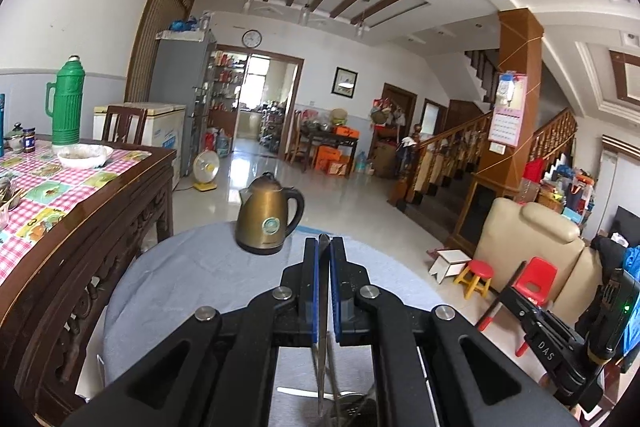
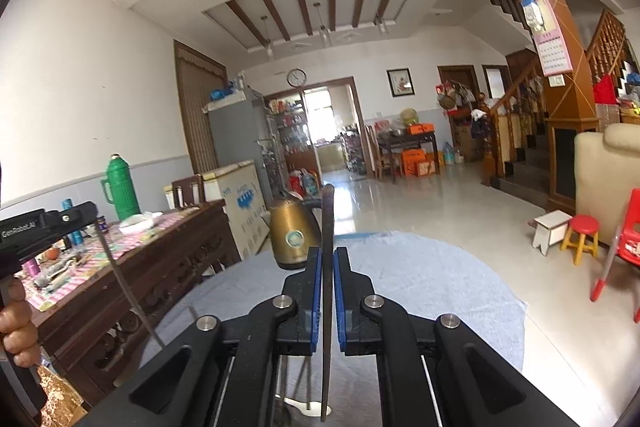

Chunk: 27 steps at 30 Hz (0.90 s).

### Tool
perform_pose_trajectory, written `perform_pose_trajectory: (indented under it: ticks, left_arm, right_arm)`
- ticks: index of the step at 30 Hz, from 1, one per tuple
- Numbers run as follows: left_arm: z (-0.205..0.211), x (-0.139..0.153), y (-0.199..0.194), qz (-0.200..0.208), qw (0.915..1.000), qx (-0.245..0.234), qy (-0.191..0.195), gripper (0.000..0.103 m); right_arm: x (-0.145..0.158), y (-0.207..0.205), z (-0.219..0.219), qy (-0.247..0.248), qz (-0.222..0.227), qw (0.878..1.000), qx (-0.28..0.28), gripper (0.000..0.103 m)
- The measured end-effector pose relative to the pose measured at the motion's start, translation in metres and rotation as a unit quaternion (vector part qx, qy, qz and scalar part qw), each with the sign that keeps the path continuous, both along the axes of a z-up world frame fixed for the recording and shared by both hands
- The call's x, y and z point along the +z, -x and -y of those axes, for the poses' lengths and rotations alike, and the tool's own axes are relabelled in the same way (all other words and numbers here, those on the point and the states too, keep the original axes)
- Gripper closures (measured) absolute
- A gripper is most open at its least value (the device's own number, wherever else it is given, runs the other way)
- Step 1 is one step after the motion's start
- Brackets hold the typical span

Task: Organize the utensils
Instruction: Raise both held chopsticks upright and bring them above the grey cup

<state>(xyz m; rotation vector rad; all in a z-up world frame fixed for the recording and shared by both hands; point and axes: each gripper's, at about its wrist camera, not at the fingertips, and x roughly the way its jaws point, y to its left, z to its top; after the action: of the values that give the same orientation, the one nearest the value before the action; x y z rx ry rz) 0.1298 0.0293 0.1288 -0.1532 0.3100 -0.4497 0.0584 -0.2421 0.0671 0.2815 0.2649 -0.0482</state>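
Note:
My left gripper (image 1: pixel 323 247) is shut on a thin metal utensil handle (image 1: pixel 322 347) that runs down between the blue pads, its lower end hanging over more metal utensils (image 1: pixel 344 403) at the bottom edge. My right gripper (image 2: pixel 328 255) is shut on a dark flat utensil handle (image 2: pixel 327 227) that sticks up past the fingertips and hangs down below. The left gripper (image 2: pixel 48 223) shows at the left of the right wrist view, with its long utensil (image 2: pixel 128 291) slanting down. Both are held above a round table with a grey cloth (image 1: pixel 192 287).
A brass electric kettle (image 1: pixel 267 219) stands at the far side of the round table. A wooden dining table (image 1: pixel 80 195) with a checked cloth, a green thermos (image 1: pixel 66 103) and a bowl is at left. A beige armchair (image 1: pixel 532 247), red stools and stairs are at right.

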Motion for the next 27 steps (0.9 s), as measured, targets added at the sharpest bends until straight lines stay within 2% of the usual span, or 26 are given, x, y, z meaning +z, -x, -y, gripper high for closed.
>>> perform_pose_trajectory:
  ticks: [9,17,27]
  left_arm:
    - [0.014,0.001,0.012,0.001,0.9997,-0.019,0.013,0.098]
    - [0.024,-0.009,0.012,-0.012,0.9995,-0.027,0.012,0.098]
    - [0.033,-0.027,0.010,-0.042,0.9986,-0.030,0.005,0.098]
  right_arm:
    - [0.014,0.005,-0.023,-0.001,0.021,0.999,0.026,0.096]
    - [0.001,0.001,-0.043,0.000,0.007,0.999,0.053,0.096]
    - [-0.016,-0.002,-0.047,-0.004,-0.020,0.998,0.067,0.096]
